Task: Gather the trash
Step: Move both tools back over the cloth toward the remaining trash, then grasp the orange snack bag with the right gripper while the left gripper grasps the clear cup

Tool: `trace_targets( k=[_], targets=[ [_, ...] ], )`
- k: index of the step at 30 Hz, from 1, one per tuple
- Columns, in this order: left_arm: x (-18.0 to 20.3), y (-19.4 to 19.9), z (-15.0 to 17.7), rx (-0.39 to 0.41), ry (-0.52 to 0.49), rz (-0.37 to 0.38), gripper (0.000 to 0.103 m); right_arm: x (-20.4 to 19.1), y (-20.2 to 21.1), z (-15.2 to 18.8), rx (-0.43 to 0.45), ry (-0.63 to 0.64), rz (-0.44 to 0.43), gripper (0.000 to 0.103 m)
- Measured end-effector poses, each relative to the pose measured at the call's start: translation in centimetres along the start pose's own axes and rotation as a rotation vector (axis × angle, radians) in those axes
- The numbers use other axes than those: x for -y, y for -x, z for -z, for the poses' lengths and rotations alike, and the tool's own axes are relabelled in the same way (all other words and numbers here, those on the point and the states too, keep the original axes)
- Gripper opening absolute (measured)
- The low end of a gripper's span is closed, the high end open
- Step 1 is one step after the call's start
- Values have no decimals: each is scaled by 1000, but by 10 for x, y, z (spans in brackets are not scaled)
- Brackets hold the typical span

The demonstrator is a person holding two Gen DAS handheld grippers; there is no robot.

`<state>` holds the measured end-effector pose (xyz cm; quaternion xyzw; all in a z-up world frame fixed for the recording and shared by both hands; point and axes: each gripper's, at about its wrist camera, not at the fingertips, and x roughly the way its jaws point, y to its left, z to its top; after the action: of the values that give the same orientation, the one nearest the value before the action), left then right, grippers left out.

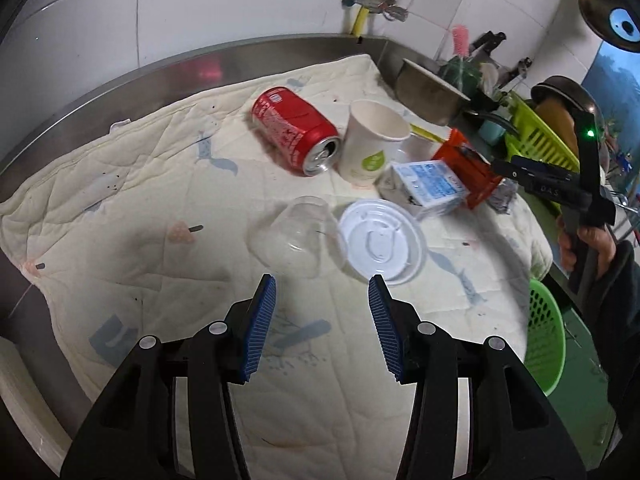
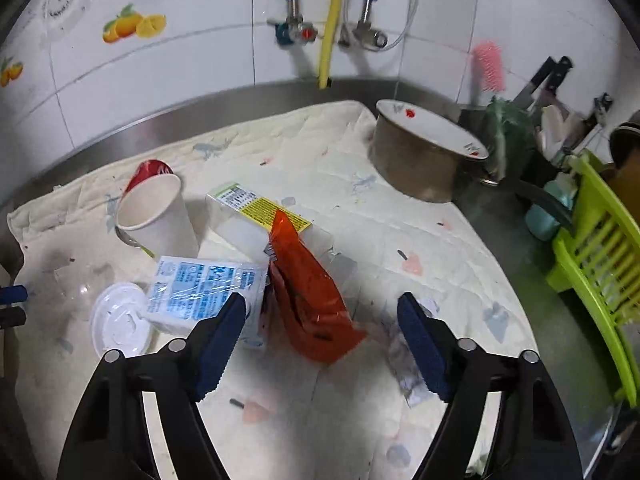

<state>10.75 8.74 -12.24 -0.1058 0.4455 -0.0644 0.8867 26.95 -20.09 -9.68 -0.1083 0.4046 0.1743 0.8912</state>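
Just ahead of my right tool (image 2: 320,344), open and empty, lies the crumpled orange plastic wrapper (image 2: 310,300). Its long axis runs away from me.

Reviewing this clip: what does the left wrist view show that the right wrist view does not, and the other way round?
Only the left wrist view: the whole red soda can lying on its side, the round green basket off the cloth's edge, and the hand holding the right gripper.

Only the right wrist view: the white box with a yellow label, orange-fruit wall stickers, and crumpled wrapper by the right finger.

Both: paper cup, white plastic lid, blue-printed tissue pack, orange-red packet, metal basin, green dish rack.
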Motion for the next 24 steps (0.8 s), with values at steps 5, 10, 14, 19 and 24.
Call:
trace_targets(
  k=[5,10,14,19,24],
  targets=[
    [-3,-17,-6,-24,-8,-22,50,3,-23,-4,-47,17,-30,64],
    [-3,-30,-15,-22,-8,-38,61,1,-31,-4,-69,35,-54,46],
    [-2,-30,-20,5,-25,-60,62,-1,-31,-1,-65,39,-57,28],
    [-8,-34,-24,13,-41,-45,43,-4,-21,2,-42,24,-73,22],
    [-15,-40,-22,4,-59,-35,38,-6,-3,7,-11,-13,-65,21]
  ],
)
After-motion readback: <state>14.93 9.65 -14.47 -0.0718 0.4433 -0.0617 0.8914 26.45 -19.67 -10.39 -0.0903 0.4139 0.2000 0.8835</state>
